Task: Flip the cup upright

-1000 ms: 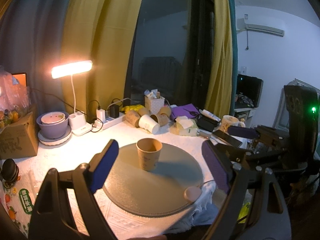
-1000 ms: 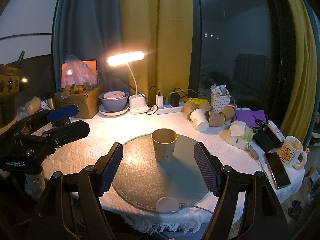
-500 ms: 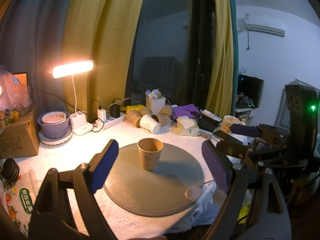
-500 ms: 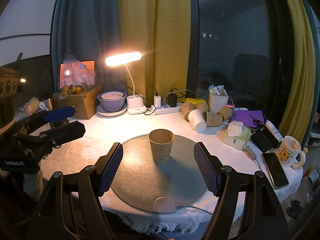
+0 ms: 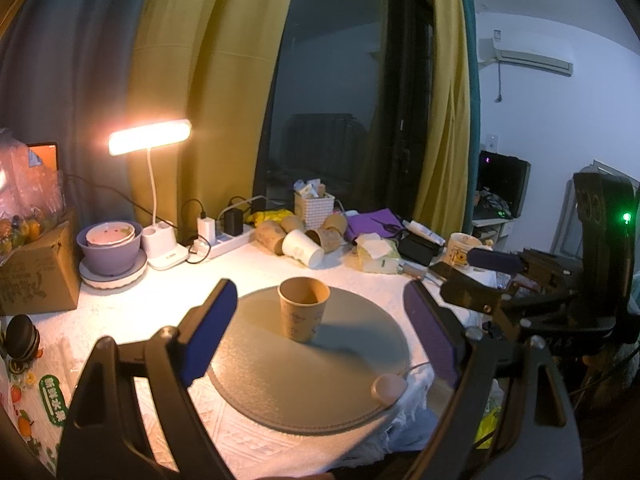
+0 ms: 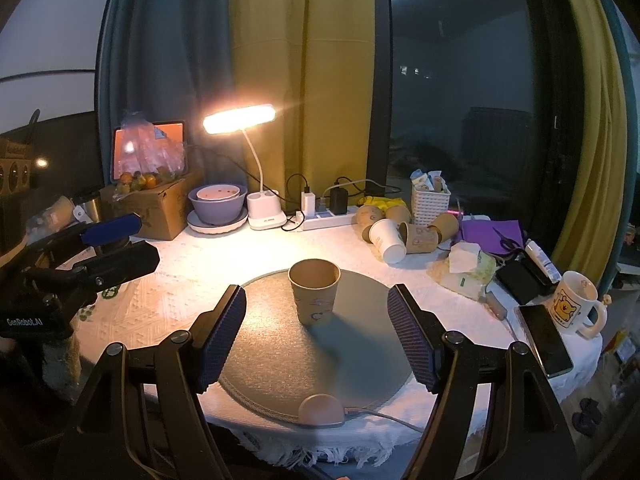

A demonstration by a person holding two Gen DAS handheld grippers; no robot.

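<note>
Now the paper cup [image 6: 314,297] is seen standing upright, mouth up, on the round grey mat [image 6: 360,360] on the table [image 6: 180,300]. Both grippers are held wide open with nothing in them. The right gripper [image 6: 316,340] is placed at 6 o'clock from the cup. The left gripper [image 5: 320,332] is kept near the cup too, apart from it. A lit lamp [image 6: 239,118] is seen at 11 o'clock.
</note>
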